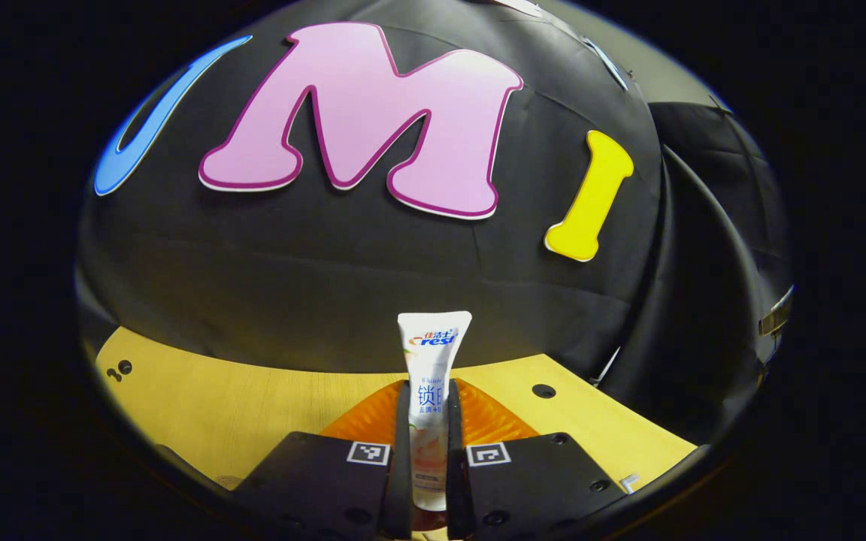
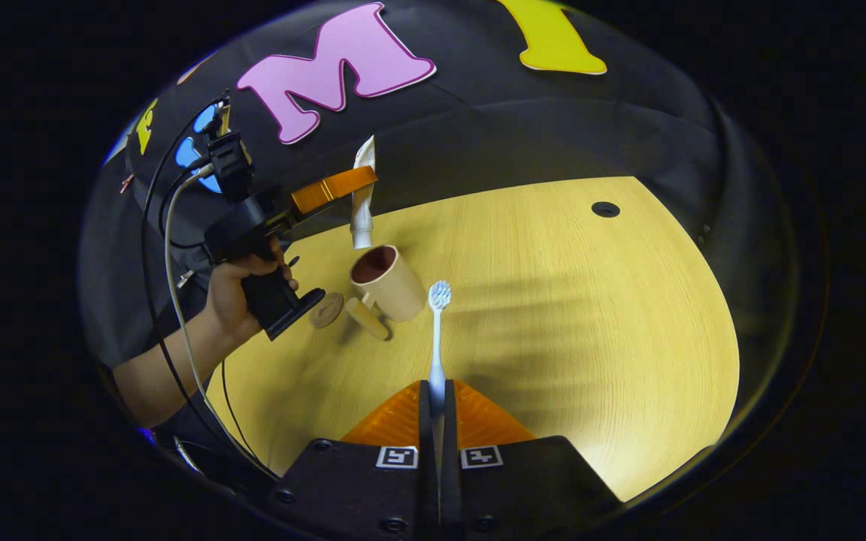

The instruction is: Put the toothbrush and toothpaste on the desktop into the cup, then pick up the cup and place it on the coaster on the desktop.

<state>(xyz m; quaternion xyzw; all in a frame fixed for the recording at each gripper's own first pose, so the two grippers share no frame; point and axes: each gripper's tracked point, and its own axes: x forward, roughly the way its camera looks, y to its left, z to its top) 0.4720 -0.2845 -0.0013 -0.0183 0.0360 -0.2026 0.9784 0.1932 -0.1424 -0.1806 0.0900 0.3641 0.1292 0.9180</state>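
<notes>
While the left gripper [image 1: 428, 451] pinches the toothpaste tube [image 1: 431, 391] between both fingers, you hold it upright at bottom centre of the left gripper view, flat crimped end up, cap end down near the finger roots. In the right gripper view the same tube [image 2: 362, 197] hangs upper left of centre, cap end just above the mouth of the cup [image 2: 388, 282], with a hand [image 2: 234, 297] carrying that gripper at the left of the frame. Judgement: the tube is light and soft-walled, so it will dent and may slide if squeezed hard; the mid-body hold looks adequate, and a low release should keep it from bouncing off the rim. The right gripper [image 2: 437, 409] is clamped on the handle of the toothbrush [image 2: 437, 338], bristle head pointing up-frame toward the cup. Judgement: the brush is light, stiff and thin, and held this near its tail it may pivot between the fingers; keep it in line with them. The cup sits on the wooden desktop [image 2: 591, 300] left of centre, handle toward the lower left. It looks light enough to tip if nudged. A small round disc, probably the coaster [image 2: 325, 309], lies just left of the handle.
</notes>
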